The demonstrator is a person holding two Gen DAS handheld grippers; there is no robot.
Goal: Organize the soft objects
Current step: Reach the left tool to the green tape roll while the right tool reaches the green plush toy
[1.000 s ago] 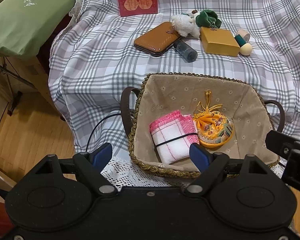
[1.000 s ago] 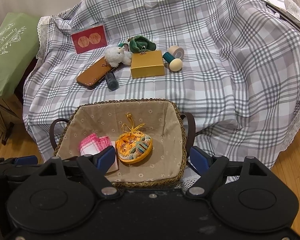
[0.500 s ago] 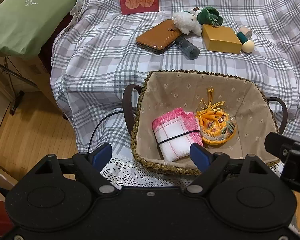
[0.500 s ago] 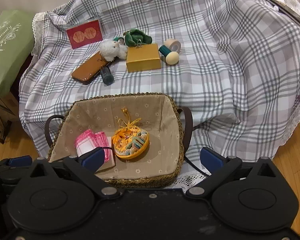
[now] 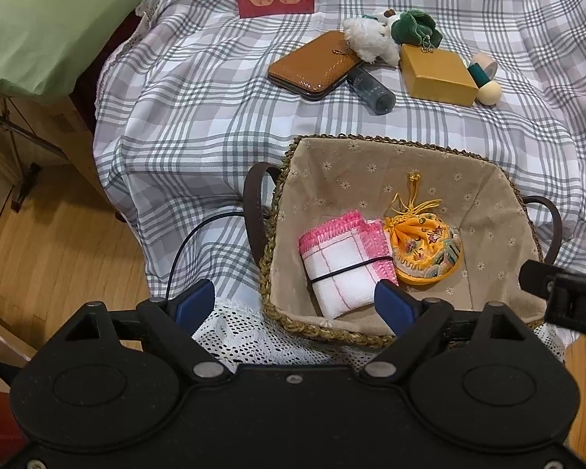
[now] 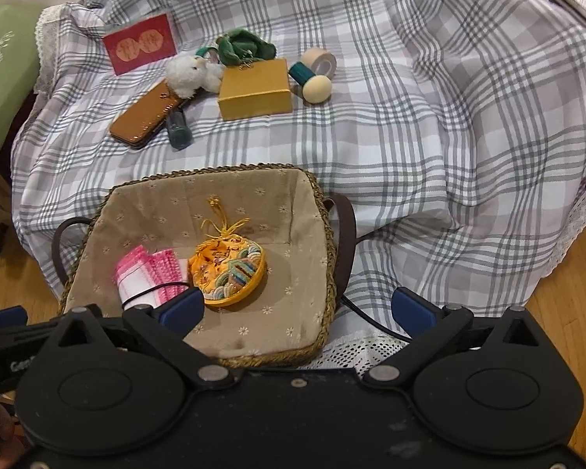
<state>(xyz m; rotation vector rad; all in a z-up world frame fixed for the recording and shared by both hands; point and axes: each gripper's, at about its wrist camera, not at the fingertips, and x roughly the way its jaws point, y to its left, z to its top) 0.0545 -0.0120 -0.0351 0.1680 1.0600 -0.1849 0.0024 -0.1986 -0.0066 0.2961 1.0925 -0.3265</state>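
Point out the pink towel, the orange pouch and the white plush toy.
pink towel [image 5: 342, 269], left wrist view, on its white middle.
orange pouch [image 6: 226, 269], right wrist view, on its embroidered face.
white plush toy [image 5: 367, 41], left wrist view, on its fluffy body.

Domestic living space. A plaid cloth [image 6: 410, 117] is covering furniture, a green embroidered cushion [image 5: 39, 27] is lying alongside, wooden flooring [image 5: 58, 242] is showing below, and a lined wicker basket [image 6: 324, 234] is sitting in front.
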